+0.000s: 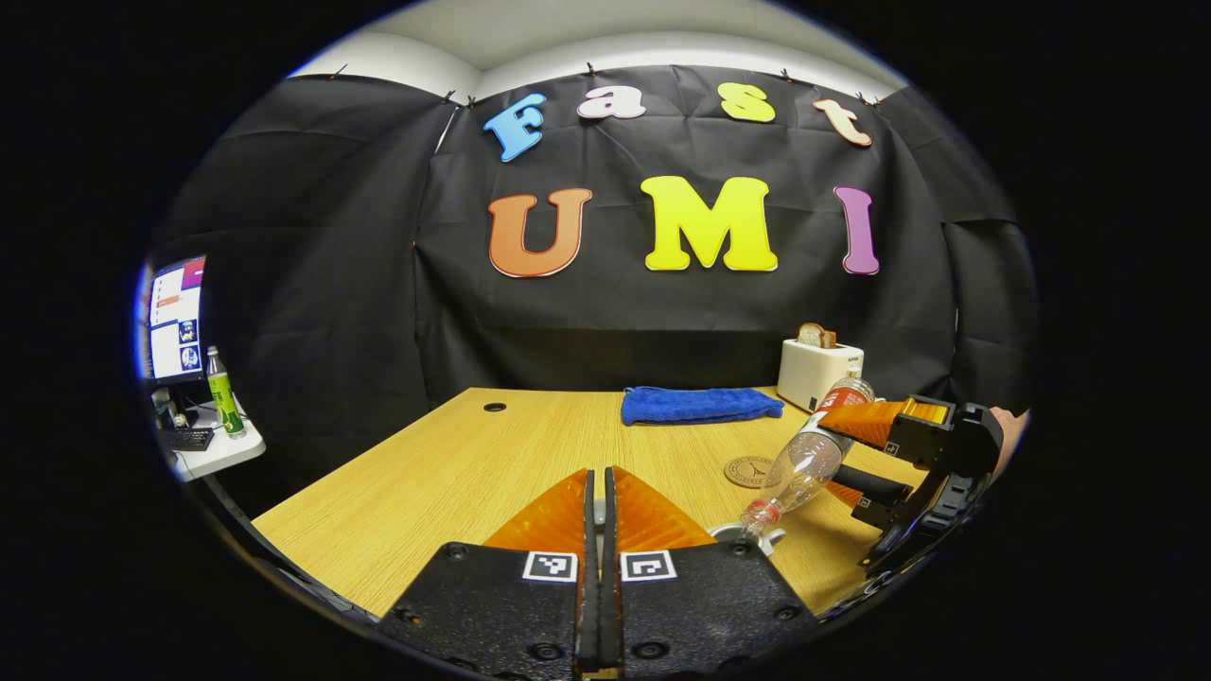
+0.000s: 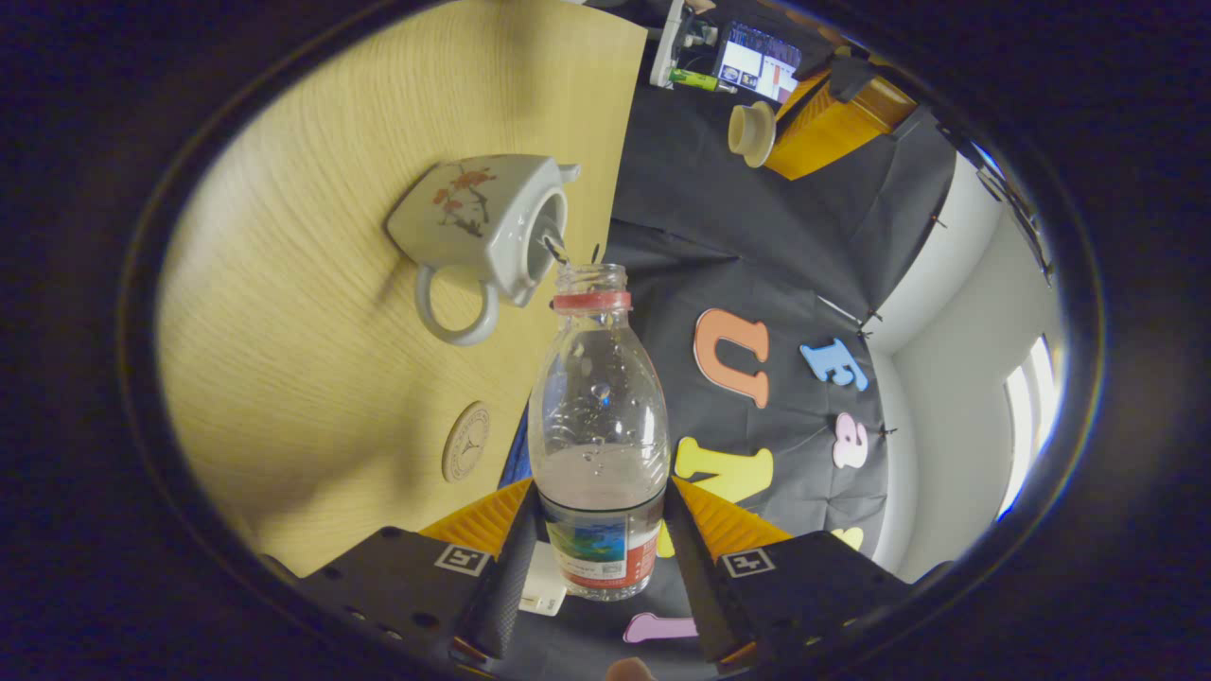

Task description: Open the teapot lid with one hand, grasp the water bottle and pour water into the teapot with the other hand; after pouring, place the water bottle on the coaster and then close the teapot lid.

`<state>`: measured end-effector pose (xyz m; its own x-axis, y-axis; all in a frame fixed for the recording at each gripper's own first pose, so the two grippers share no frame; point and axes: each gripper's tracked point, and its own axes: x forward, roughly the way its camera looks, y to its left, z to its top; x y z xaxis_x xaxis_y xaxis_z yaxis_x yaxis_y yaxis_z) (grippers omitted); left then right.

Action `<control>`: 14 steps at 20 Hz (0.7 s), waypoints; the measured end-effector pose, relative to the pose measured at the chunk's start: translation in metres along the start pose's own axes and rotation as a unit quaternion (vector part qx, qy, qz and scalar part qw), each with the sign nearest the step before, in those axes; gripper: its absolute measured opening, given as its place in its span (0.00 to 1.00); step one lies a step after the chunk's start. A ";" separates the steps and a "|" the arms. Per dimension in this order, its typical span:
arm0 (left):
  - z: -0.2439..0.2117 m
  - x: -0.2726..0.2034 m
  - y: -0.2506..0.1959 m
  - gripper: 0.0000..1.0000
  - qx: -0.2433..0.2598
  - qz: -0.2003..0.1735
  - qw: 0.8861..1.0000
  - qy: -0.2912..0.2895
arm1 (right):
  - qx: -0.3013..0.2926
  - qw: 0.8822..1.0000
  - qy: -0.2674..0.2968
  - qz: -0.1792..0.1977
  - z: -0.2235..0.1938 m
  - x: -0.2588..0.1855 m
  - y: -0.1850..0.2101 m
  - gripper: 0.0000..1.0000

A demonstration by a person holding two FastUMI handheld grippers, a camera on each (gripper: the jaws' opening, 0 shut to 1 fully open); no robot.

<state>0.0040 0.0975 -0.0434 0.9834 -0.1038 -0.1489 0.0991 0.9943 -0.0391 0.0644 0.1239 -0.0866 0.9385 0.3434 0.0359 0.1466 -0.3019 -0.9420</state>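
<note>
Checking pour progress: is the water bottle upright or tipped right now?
Tipped. The water bottle, clamped in the right gripper, slants mouth-down toward the teapot, with water leaving its neck.

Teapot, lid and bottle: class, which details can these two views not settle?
- Teapot body, left gripper view: hidden behind the fingers of the left gripper; a sliver of rim shows.
- Water level in the teapot, right gripper view: hidden by its wall.
- Lid knob, right gripper view: small, far off; grip unclear.
</note>
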 end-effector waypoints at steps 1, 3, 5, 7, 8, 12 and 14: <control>0.001 0.000 0.001 0.03 -0.002 0.000 1.000 -0.001 | -0.007 1.000 -0.001 -0.002 0.001 0.000 0.000 0.73; 0.002 -0.002 0.003 0.03 -0.002 0.000 1.000 -0.002 | -0.021 1.000 -0.002 -0.006 0.001 -0.001 -0.001 0.73; 0.003 -0.003 0.004 0.03 -0.003 0.000 1.000 -0.003 | -0.041 0.999 -0.006 -0.015 0.003 -0.003 -0.003 0.73; 0.004 -0.004 0.005 0.03 -0.002 0.000 1.000 -0.006 | -0.057 0.998 -0.009 -0.021 0.004 -0.006 -0.002 0.73; 0.005 -0.004 0.005 0.03 -0.002 -0.001 1.000 -0.007 | -0.065 0.998 -0.010 -0.022 0.005 -0.006 -0.003 0.73; 0.003 -0.003 0.004 0.03 0.000 -0.003 1.000 -0.003 | -0.096 0.995 -0.014 -0.030 0.007 -0.007 -0.002 0.73; 0.004 -0.004 0.004 0.03 -0.001 -0.005 1.000 -0.004 | -0.109 0.993 -0.013 -0.033 0.006 -0.006 -0.006 0.73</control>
<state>0.0012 0.1017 -0.0393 0.9836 -0.1134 -0.1402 0.1085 0.9932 -0.0417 0.0560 0.1293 -0.0838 0.9161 0.3919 0.0844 0.2755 -0.4624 -0.8428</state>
